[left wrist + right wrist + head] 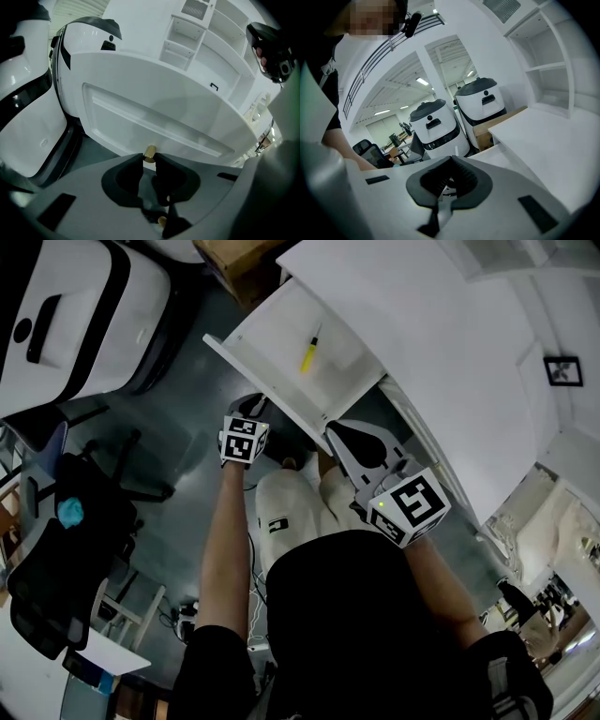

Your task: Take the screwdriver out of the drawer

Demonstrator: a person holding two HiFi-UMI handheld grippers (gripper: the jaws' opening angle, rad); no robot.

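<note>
Screwdriver (pixel 309 352), yellow-handled, lies on the floor of the pulled-out drawer, well apart from both grippers. Largest is the white desk (pixel 422 324), which spans the head view, and the white drawer (pixel 272 334) juts out from under its edge. At the drawer front, the left gripper (pixel 149 158) pinches the small brass knob (pixel 150 152) between its jaw tips. The right gripper (pixel 450 160) hovers near the drawer's corner, jaws pressed together with nothing between them.

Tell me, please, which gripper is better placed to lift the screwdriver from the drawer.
Right, probably: the right gripper is shut and empty beside the open drawer, while the left gripper grips its brass knob.
</note>
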